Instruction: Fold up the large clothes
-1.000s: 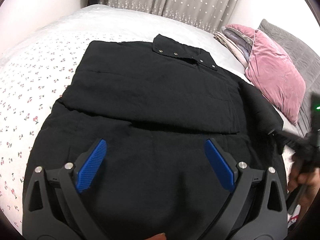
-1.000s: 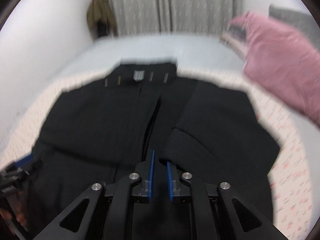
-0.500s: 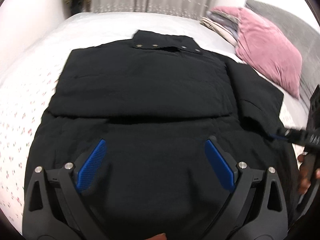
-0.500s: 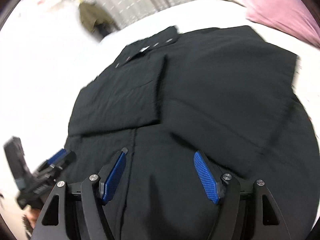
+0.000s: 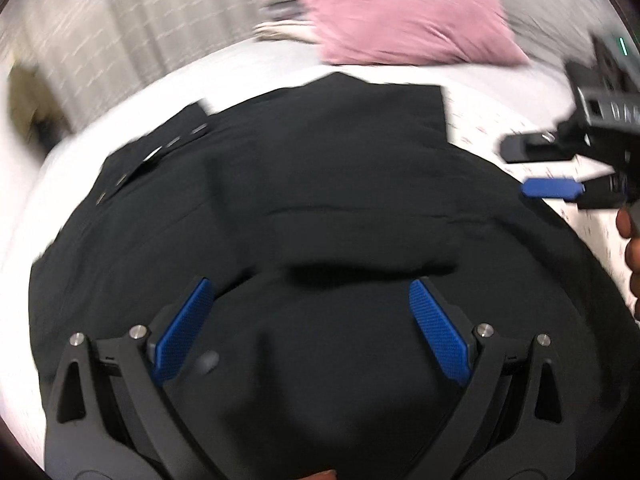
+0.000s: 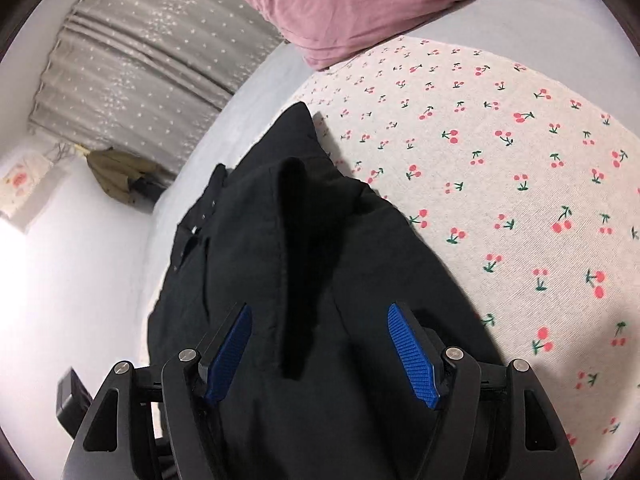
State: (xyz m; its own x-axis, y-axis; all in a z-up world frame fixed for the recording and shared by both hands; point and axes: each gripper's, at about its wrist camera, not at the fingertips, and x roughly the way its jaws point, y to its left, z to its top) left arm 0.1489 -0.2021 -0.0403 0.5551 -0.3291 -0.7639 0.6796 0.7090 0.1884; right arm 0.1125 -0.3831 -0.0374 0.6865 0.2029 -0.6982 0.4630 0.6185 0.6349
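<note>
Bedroom, bed covered by a cherry-print sheet [image 6: 500, 184]. Grey dotted curtain [image 6: 132, 60] along the far wall at left; an olive garment [image 6: 116, 176] hangs beside it against the white wall. Left wrist view is motion-blurred, right wrist view sharp.

Black jacket [image 5: 320, 208] lies spread on the sheet, partly folded: sleeves and side panels turned in over the body, snap-button collar [image 5: 160, 152] toward the curtain side. In the right wrist view one folded edge stands up as a raised ridge running away from the camera.

Left gripper [image 5: 316, 332] hovers over the jacket's lower part, blue pads [image 5: 184, 332] wide apart, nothing pinched between them.

Right gripper [image 6: 320, 352] sits over the jacket's right side, jaws having just been opening; they now stand well apart with fabric below but not clamped. Seen from the left camera it is out at the jacket's right edge, over the sheet, a hand [image 5: 630, 248] behind it.

Pink pillow [image 6: 360, 4] at the head of the bed, right of the jacket, not touching it.
</note>
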